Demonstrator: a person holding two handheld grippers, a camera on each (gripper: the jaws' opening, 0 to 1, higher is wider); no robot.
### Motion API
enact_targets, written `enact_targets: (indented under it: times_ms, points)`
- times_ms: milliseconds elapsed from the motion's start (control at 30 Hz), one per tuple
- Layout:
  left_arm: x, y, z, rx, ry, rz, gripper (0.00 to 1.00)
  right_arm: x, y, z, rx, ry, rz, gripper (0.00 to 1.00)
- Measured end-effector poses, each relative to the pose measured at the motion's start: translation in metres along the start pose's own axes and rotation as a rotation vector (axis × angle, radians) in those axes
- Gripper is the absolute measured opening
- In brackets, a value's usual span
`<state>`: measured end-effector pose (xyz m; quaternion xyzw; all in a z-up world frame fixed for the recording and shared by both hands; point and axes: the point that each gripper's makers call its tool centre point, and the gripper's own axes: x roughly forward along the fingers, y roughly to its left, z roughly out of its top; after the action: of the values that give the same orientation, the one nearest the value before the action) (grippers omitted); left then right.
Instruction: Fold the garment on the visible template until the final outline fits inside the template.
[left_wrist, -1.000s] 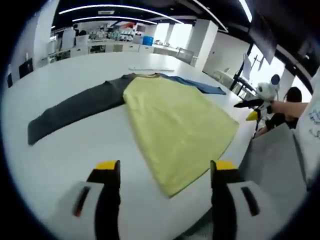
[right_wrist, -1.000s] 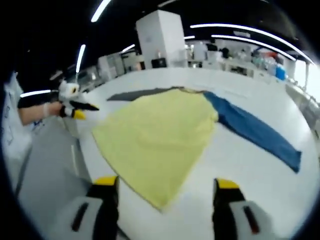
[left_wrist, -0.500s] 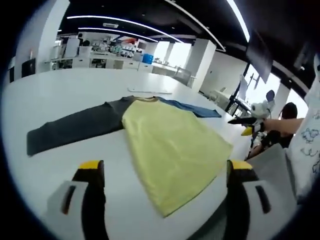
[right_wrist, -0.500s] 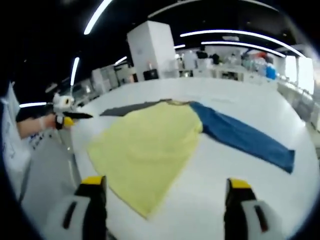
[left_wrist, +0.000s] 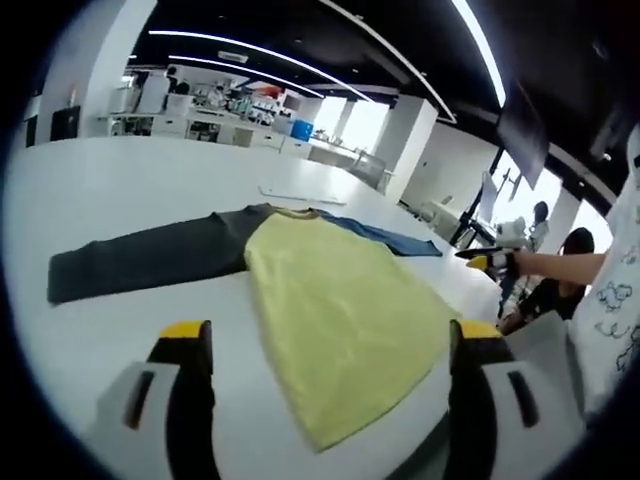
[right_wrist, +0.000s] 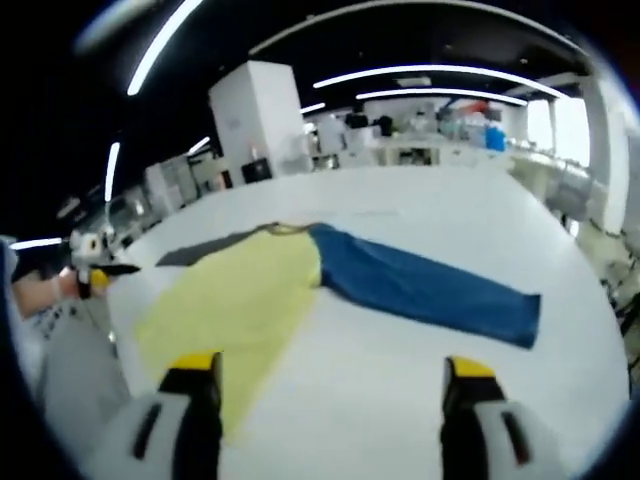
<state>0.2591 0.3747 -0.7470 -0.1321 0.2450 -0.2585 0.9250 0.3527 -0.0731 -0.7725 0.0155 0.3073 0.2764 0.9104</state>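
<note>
On the white counter (left_wrist: 120, 200), one unfolded garment (left_wrist: 340, 310), sleeves spread sideways: blue sleeve (right_wrist: 430, 295) ahead of right tool (right_wrist: 328, 375), grey sleeve (left_wrist: 140, 262) ahead of left tool (left_wrist: 325, 345), both gaping, empty.

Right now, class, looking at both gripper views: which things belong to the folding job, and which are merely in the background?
Belongs to the job:
- garment, yellow body, one grey sleeve, one blue sleeve, spread flat
- white table
- left gripper and right gripper, both open, holding nothing

Just background:
- benches and shelves
- white pillar
- ceiling lights
</note>
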Motion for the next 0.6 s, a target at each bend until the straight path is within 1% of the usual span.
enact_targets:
  times_ms: [100, 133, 200, 267, 333, 367, 400, 467, 533, 600]
  points:
    - [0.0, 0.001, 0.0, 0.001, 0.001, 0.008, 0.94, 0.0, -0.023, 0.002, 0.018, 0.003, -0.041, 0.89]
    - [0.0, 0.001, 0.0, -0.002, 0.003, 0.011, 0.94, 0.0, -0.025, 0.002, 0.02, 0.003, -0.044, 0.88]
    - [0.0, 0.001, 0.0, -0.002, 0.005, 0.012, 0.94, 0.001, -0.042, 0.005, 0.03, 0.003, -0.074, 0.86]
    - [0.0, 0.001, -0.001, -0.005, 0.007, 0.014, 0.93, 0.001, -0.054, 0.006, 0.052, 0.005, -0.091, 0.84]
    - [0.001, 0.001, -0.002, -0.006, 0.009, 0.019, 0.93, 0.002, -0.069, 0.01, 0.089, -0.006, -0.112, 0.82]
    - [0.001, 0.002, -0.004, -0.008, 0.022, 0.027, 0.92, 0.003, -0.076, 0.012, 0.097, -0.004, -0.116, 0.81]
    - [0.001, 0.002, -0.005, -0.002, 0.022, 0.029, 0.91, 0.004, -0.082, 0.013, 0.112, -0.002, -0.121, 0.81]
    - [0.002, 0.002, -0.006, -0.001, 0.023, 0.032, 0.91, 0.005, -0.094, 0.016, 0.114, -0.009, -0.149, 0.8]
    - [0.004, 0.0, -0.009, -0.009, 0.033, 0.032, 0.9, 0.007, -0.11, 0.013, 0.137, 0.004, -0.183, 0.76]
    - [0.005, -0.001, -0.011, -0.011, 0.038, 0.031, 0.9, 0.008, -0.119, 0.012, 0.159, 0.004, -0.199, 0.72]
